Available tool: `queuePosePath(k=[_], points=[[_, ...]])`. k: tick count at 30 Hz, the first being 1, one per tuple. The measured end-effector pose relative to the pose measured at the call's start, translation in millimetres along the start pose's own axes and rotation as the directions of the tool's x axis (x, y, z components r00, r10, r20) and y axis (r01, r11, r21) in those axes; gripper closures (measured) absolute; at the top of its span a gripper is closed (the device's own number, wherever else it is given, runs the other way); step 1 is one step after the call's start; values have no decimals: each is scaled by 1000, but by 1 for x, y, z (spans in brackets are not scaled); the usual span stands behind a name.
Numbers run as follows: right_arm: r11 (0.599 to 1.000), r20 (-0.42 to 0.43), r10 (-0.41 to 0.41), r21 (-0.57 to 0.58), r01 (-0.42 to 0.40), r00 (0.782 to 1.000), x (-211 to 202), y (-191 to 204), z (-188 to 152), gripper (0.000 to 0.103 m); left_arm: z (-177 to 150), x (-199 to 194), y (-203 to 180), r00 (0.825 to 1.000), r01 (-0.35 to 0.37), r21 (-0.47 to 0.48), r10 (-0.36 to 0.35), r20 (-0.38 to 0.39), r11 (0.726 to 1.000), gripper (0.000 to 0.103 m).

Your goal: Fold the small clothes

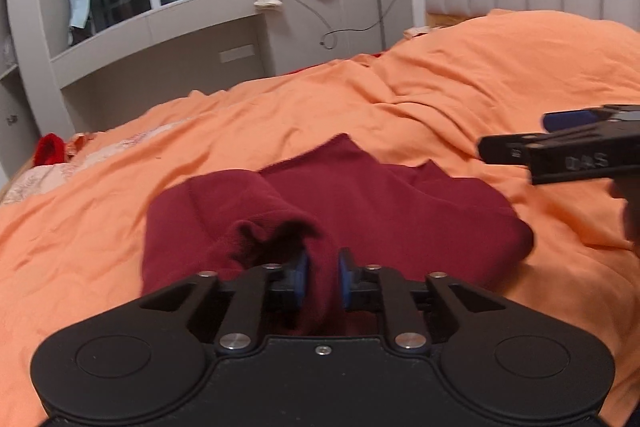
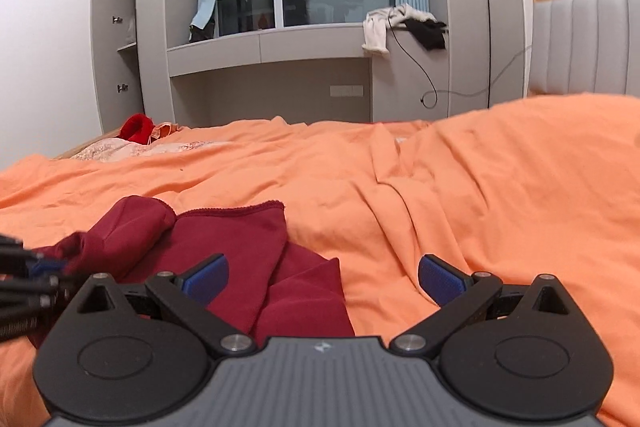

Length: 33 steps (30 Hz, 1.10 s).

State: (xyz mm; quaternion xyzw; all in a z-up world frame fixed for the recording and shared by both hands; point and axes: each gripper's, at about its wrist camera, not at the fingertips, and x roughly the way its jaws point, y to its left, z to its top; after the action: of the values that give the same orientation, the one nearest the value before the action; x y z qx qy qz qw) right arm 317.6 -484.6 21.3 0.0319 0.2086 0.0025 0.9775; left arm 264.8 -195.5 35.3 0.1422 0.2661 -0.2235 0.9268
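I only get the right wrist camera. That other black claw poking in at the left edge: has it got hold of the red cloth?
Observer: A fold of the dark red garment lies between the left gripper's blue pads; whether they pinch it, I cannot tell.
Operator: Which part of it?
Observer: A tube-like end, maybe a sleeve, its dark opening facing the left camera.
Operator: And my claw?
Observer: Seen side-on, the right gripper hovers right of the garment, above the orange cover.
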Motion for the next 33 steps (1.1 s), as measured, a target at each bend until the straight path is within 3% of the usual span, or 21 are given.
queuePosePath(k=[3,8,14,17,20,23,28,33], points=[[1000,-12,-4,19,4,1000,2,5,-6,0,-3,-7,-2,1000,11,11,-11,26,1000,62],[998,-43,10,60,-7,999,9,3,-9,0,-5,-28,-7,996,27,13,-28,83,1000,22],[997,-63,16,72,-12,998,12,4,-14,0,-3,-56,-13,987,21,29,-25,156,999,10],[996,-52,29,80,-25,998,10,4,-14,0,-4,-65,-11,978,-78,22,72,198,997,0],[993,-44,66,106,-61,997,9,3,-14,0,-8,-65,-5,955,-218,21,209,210,976,1],[980,-38,120,166,-112,992,9,0,-15,0,-14,-60,11,957,-246,15,240,166,969,1],[955,-21,189,238,-179,982,12,1,-17,0,-33,-48,32,972,-211,3,209,107,977,1],[947,24,227,227,-227,974,12,10,-19,0,-53,-38,51,987,-131,-14,132,91,991,1]])
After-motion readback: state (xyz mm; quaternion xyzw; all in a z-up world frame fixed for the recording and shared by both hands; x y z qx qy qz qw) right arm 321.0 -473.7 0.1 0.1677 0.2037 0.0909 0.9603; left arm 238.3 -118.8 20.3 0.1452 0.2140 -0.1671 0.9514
